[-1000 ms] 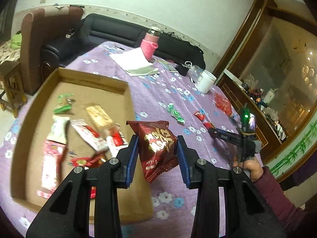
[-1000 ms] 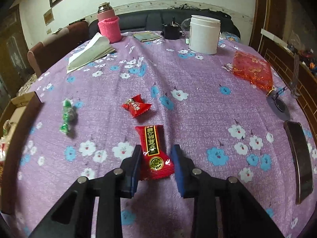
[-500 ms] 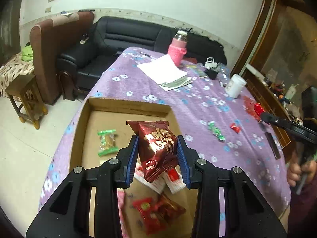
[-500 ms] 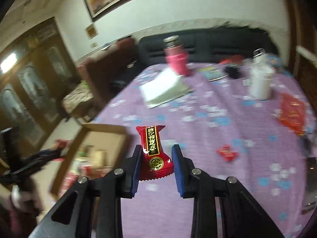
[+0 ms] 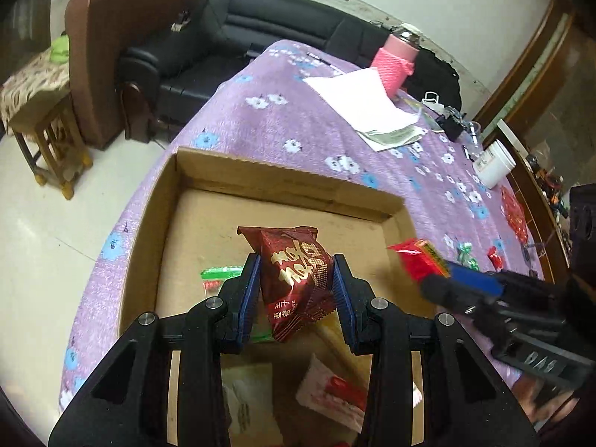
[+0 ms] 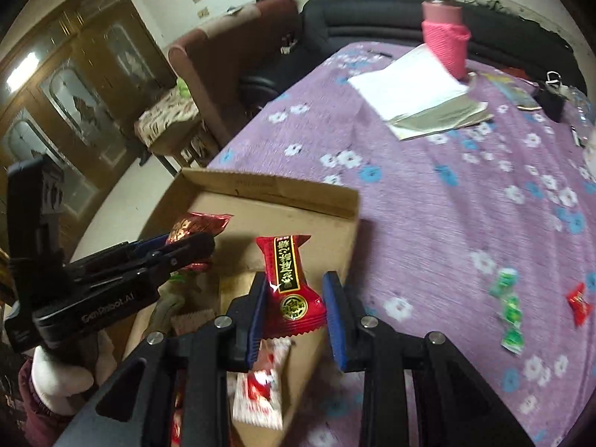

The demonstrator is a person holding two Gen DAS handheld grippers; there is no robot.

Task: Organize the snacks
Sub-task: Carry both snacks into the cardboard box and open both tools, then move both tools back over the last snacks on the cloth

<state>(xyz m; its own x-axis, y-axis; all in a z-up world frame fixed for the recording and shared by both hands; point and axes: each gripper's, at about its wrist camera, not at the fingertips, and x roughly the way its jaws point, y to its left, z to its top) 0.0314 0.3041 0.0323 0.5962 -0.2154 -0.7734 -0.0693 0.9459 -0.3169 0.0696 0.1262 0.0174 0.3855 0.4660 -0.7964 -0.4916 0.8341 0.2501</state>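
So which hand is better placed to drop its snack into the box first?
Probably left. The left tongs hold the dark red packet over the cardboard box floor; the right tongs hold the red candy nearer its edge.

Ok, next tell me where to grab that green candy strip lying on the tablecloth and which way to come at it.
Take the green candy strip across its narrow width at the middle piece, coming down from above. It lies flat on the purple tablecloth as a chain running roughly toward and away from the camera, so the tongs should close from its two long sides. A small red candy lies beside it, apart; stay clear of it.
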